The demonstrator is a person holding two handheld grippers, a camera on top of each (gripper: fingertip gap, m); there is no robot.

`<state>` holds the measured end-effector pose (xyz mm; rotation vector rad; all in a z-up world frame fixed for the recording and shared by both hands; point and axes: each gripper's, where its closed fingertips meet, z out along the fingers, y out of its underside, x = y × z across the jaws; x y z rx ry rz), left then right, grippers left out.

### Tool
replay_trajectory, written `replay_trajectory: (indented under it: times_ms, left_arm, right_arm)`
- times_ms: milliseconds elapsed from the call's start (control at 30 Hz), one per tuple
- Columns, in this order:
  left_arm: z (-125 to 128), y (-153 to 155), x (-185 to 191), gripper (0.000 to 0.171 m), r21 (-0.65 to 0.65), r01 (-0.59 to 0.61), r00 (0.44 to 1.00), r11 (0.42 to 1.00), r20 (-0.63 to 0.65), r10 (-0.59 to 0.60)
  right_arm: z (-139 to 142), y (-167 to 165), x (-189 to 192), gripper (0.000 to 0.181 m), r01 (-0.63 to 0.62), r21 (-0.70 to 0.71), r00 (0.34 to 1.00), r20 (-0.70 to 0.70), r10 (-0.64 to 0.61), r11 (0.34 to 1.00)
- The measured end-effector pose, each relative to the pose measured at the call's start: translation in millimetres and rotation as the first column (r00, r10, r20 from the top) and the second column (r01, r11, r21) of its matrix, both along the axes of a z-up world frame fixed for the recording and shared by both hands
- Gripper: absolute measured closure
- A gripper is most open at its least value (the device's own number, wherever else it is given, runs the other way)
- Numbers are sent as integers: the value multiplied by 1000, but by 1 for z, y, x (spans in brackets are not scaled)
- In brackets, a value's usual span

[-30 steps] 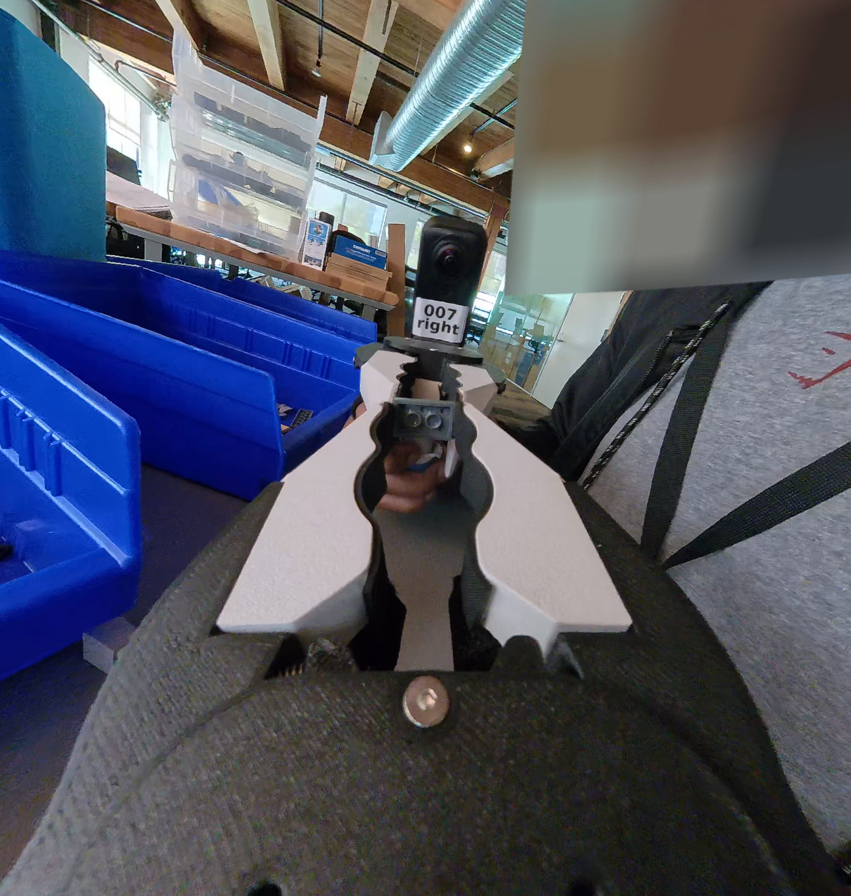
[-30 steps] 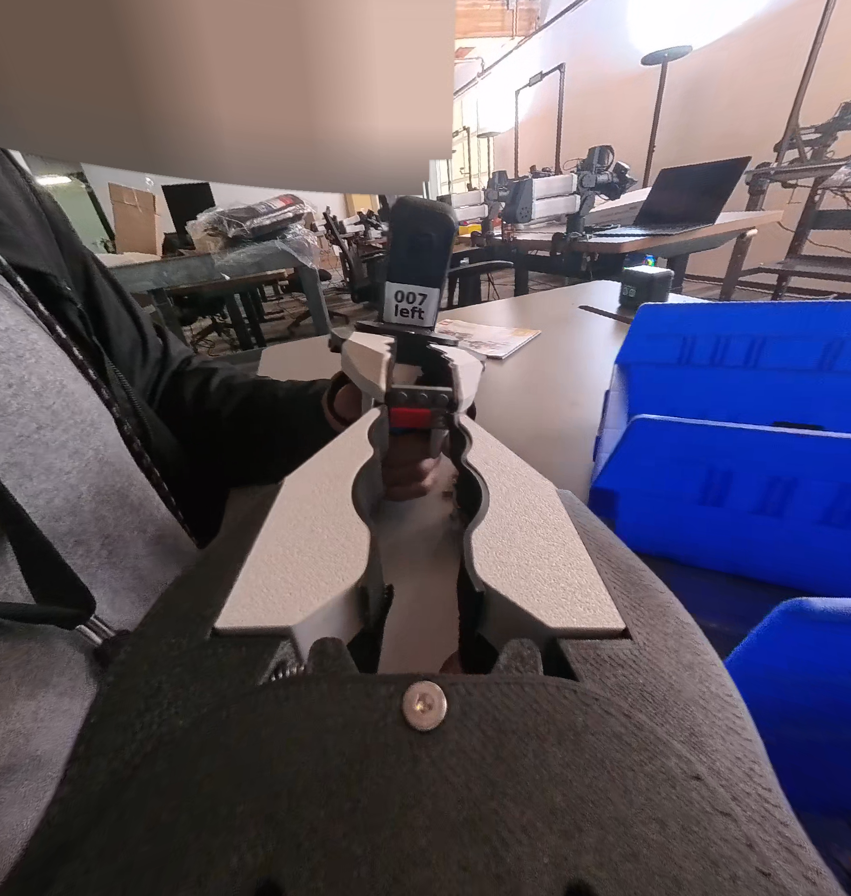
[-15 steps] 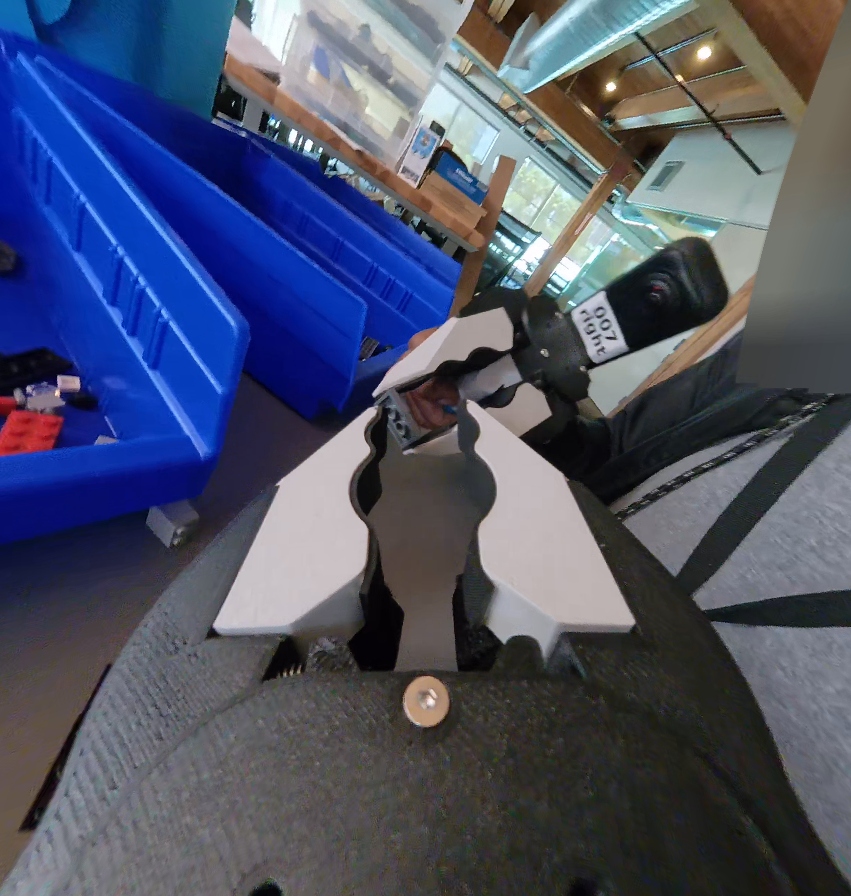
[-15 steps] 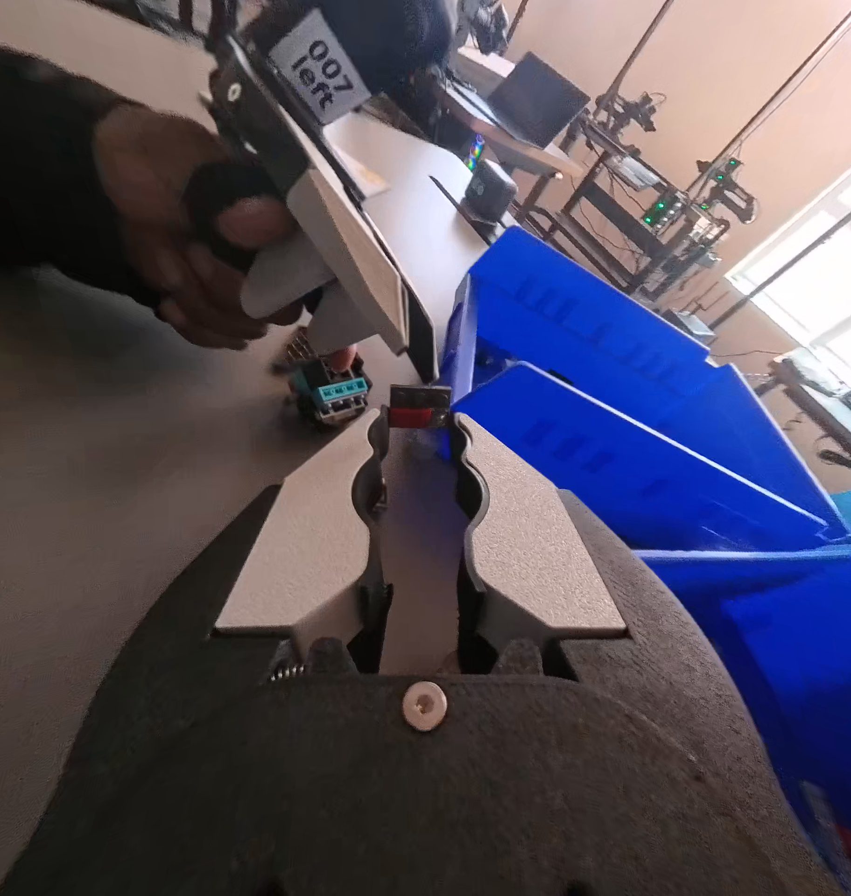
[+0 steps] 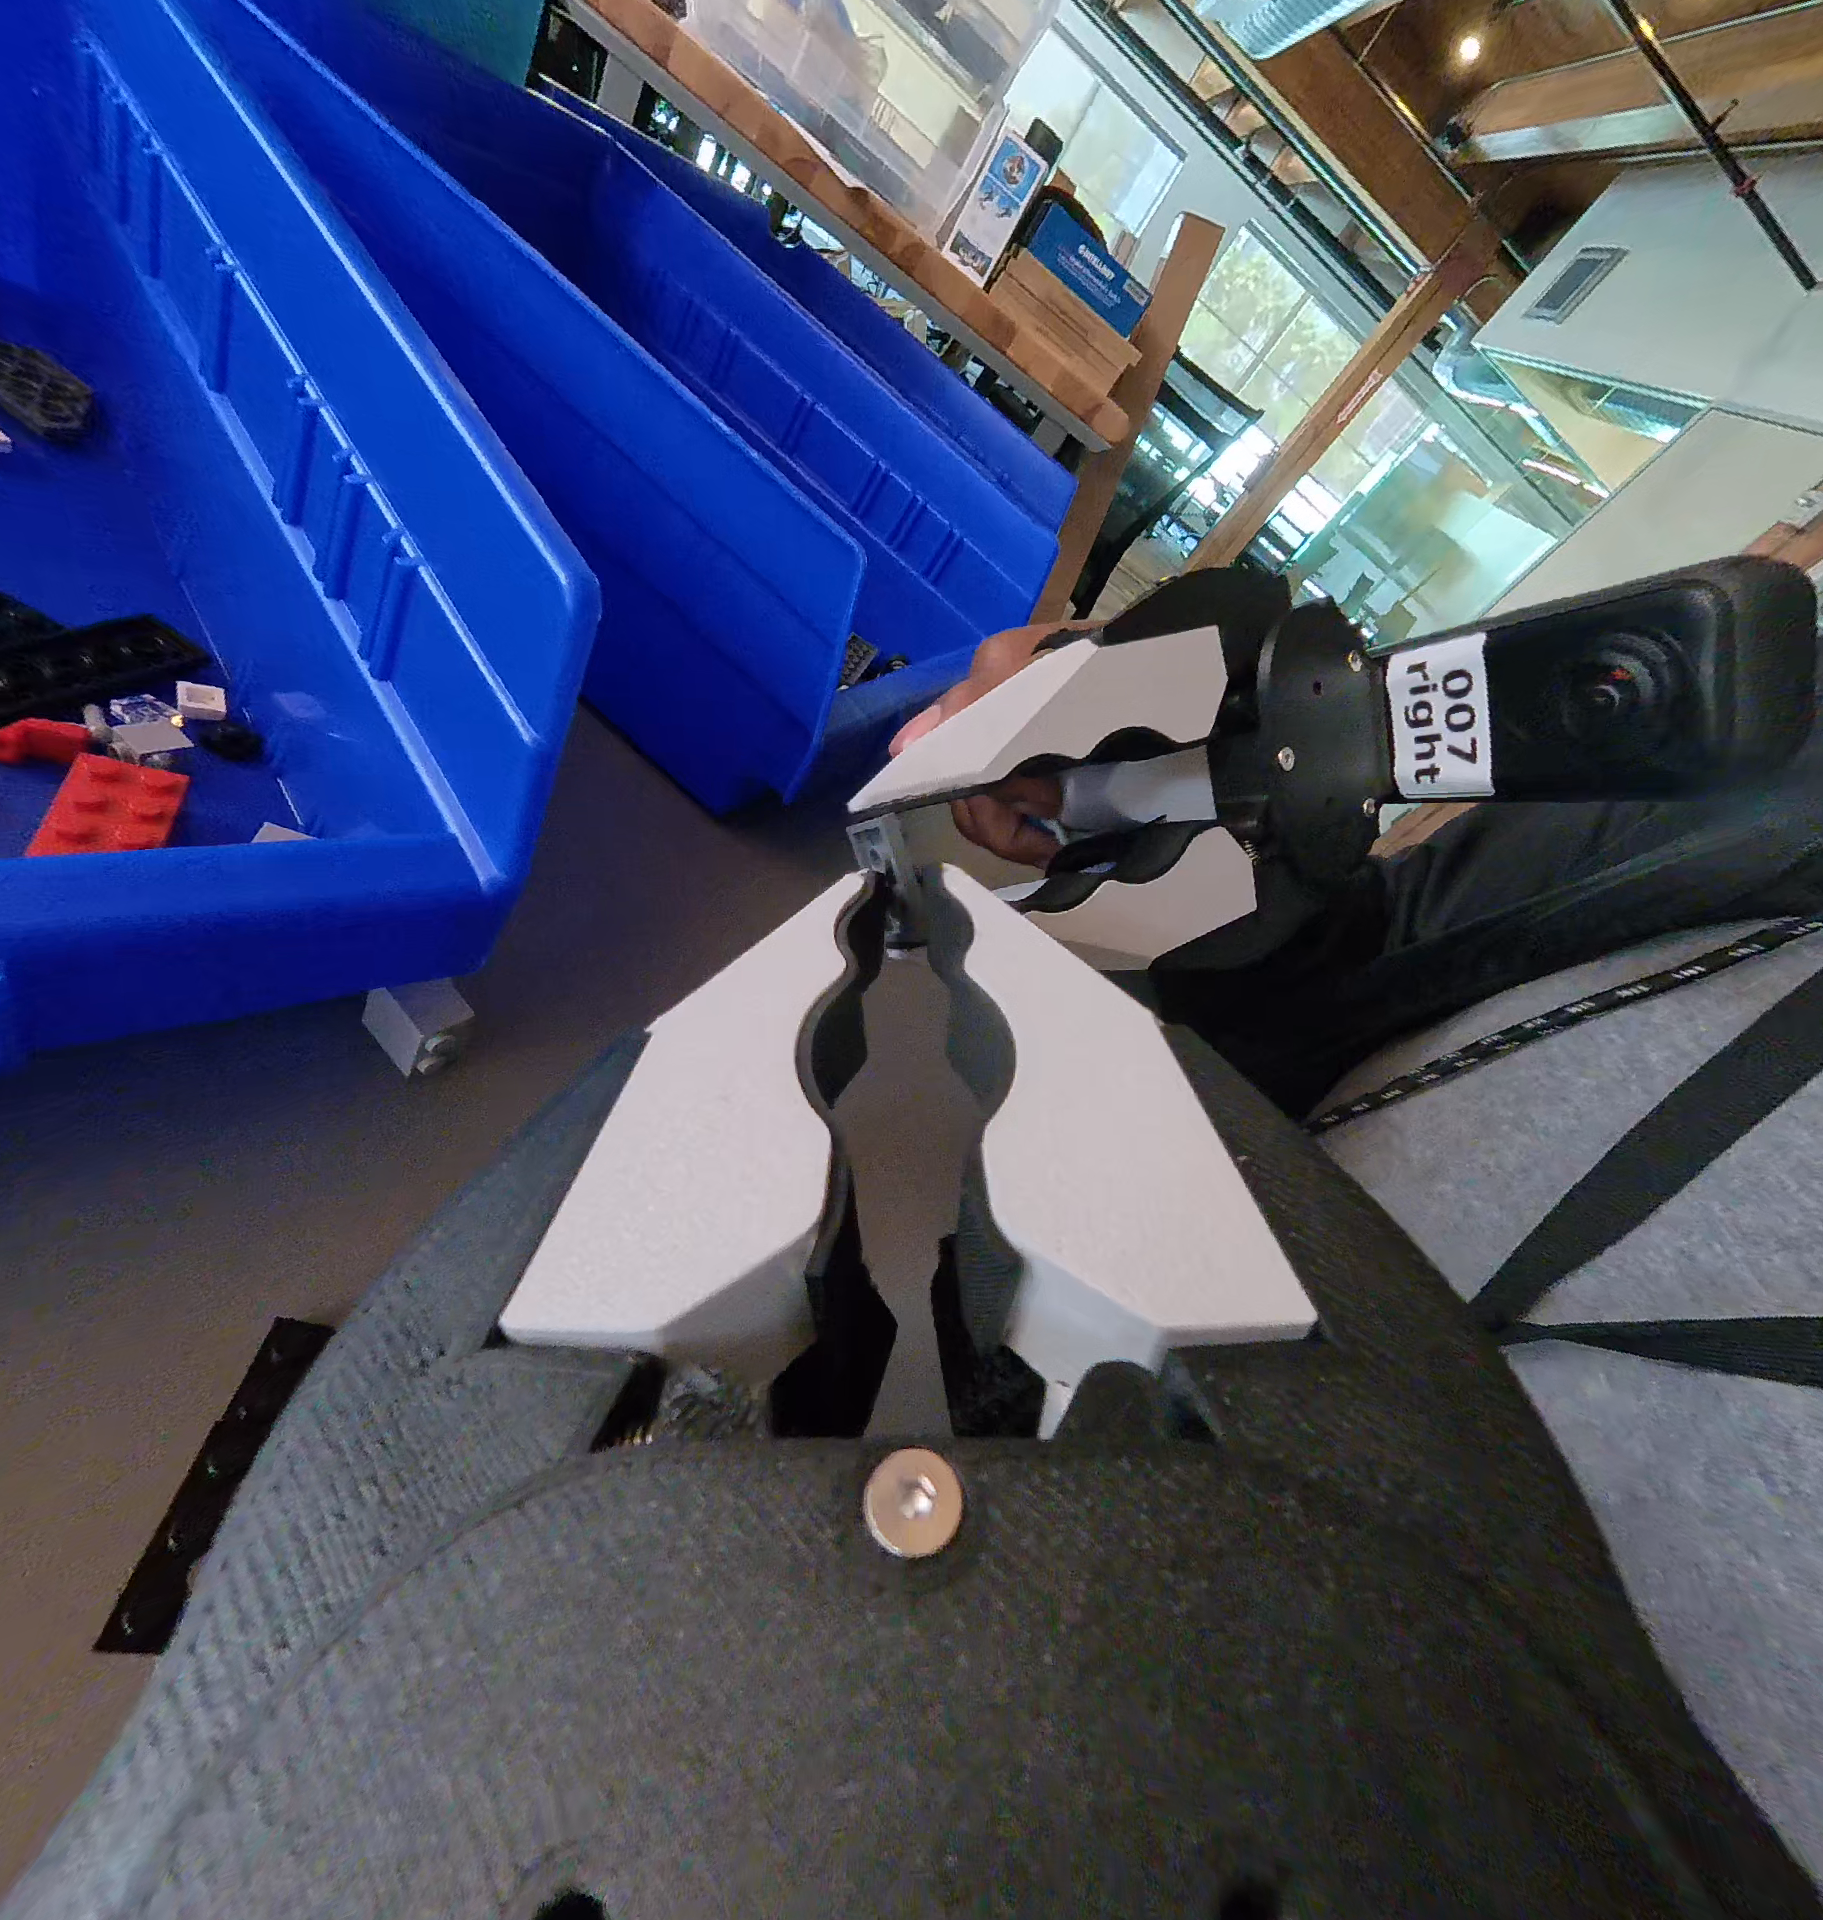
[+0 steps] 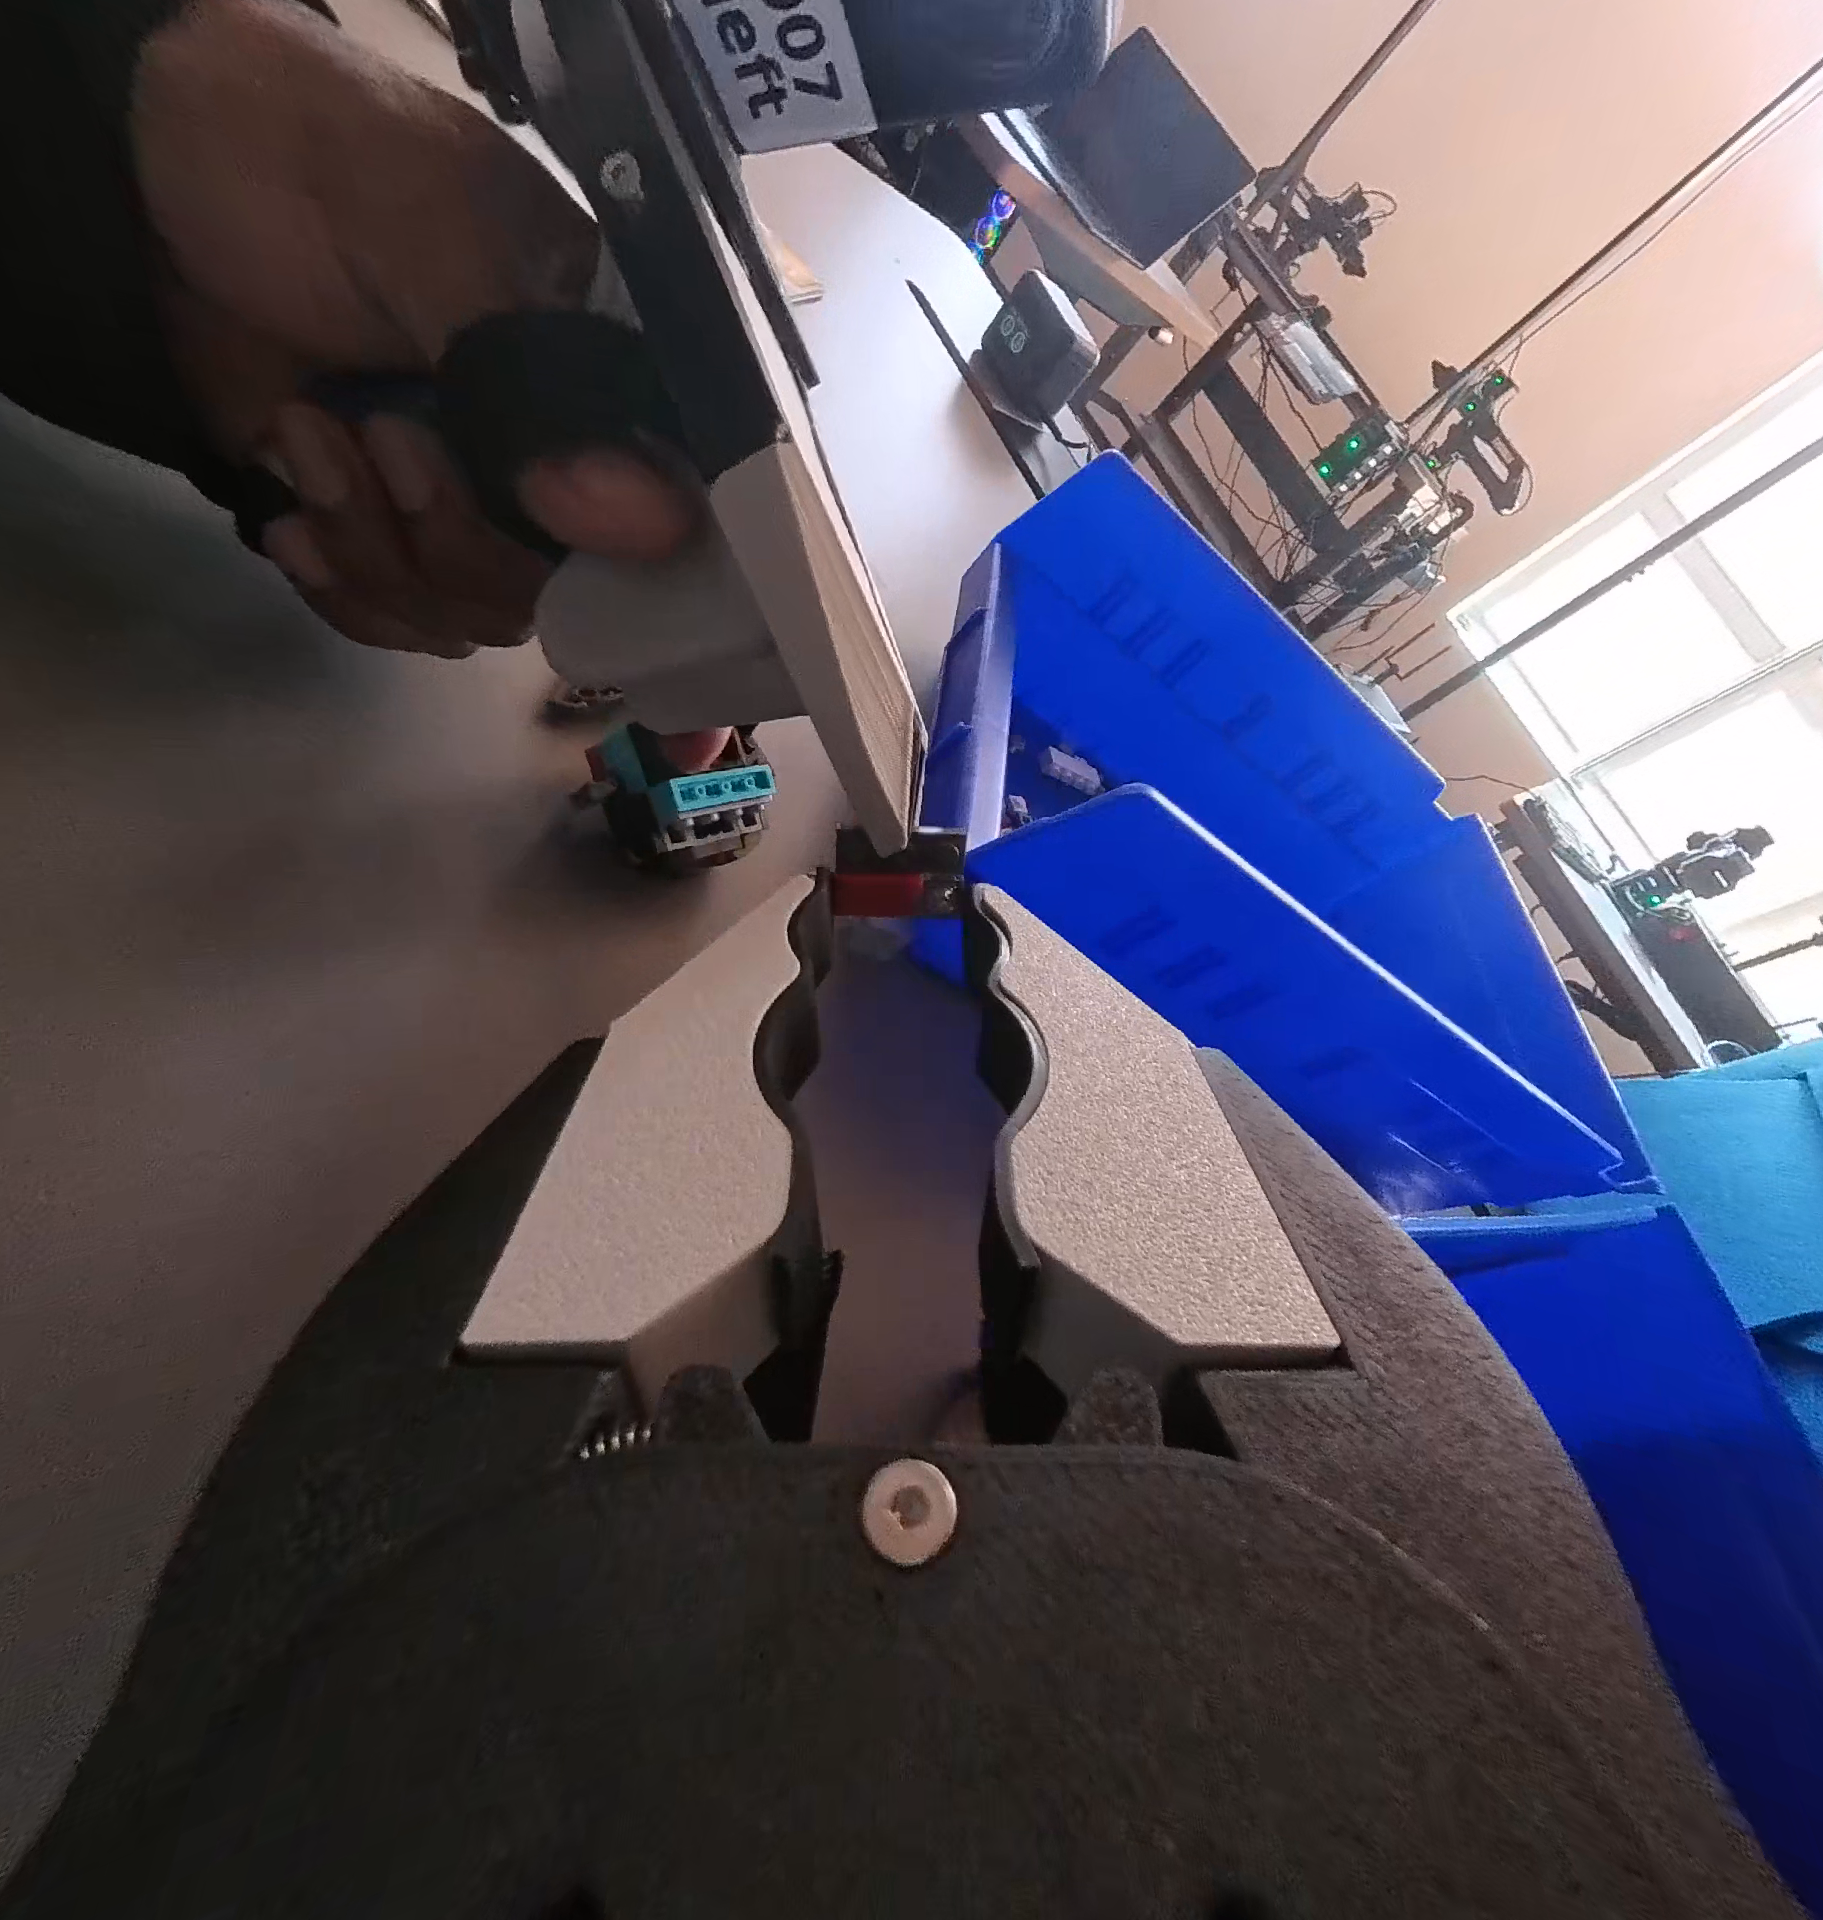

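**Left wrist view, left to right.**
- The nearest blue bin stood at the left of the counter. It held a red plate, black plates and small loose pieces.
- More blue bins stood behind it.
- A grey brick lay on the counter, touching that bin's front corner.
- The left claw was closed to a narrow gap. Its tips appeared to pinch the lower end of a small brick stack, although the contact itself was partly hidden.
- The stack was held clear of the counter, in front of the bins.
- The right-hand tool came in from the right, tilted, and met the left claw tip to tip at the stack.

**Right wrist view, left to right.**
- A hand gripped the left tool's handle.
- Below it, a teal-and-grey brick assembly sat on the counter, near the stack but apart from it.
- The right claw was narrowed onto the stack. Its inner faces pressed the two ends of the red layer.
- A grey layer sat above the red one, and one finger of the left claw lay across it.
- The blue bins rose just beyond, to the right.
- An open laptop stood on a far desk.
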<state>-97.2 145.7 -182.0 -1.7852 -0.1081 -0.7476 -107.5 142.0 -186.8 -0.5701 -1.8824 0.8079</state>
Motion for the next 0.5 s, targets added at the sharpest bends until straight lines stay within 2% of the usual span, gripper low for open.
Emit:
replay_trajectory:
  times_ms: [100,233,500]
  left_arm:
    - [-3,0,-1,166,-10,-6,999,1000,-41,5]
    - [-10,0,-1,167,-29,-16,983,999,-182,10]
    - [-15,0,4,167,-34,-2,943,999,-334,-9]
  right_arm:
    - [-3,0,0,157,2,25,1000,0,-2,1000]
    - [-8,0,2,157,-14,53,1000,23,13,998]
    - [-13,-1,7,157,-75,-14,994,84,76,997]
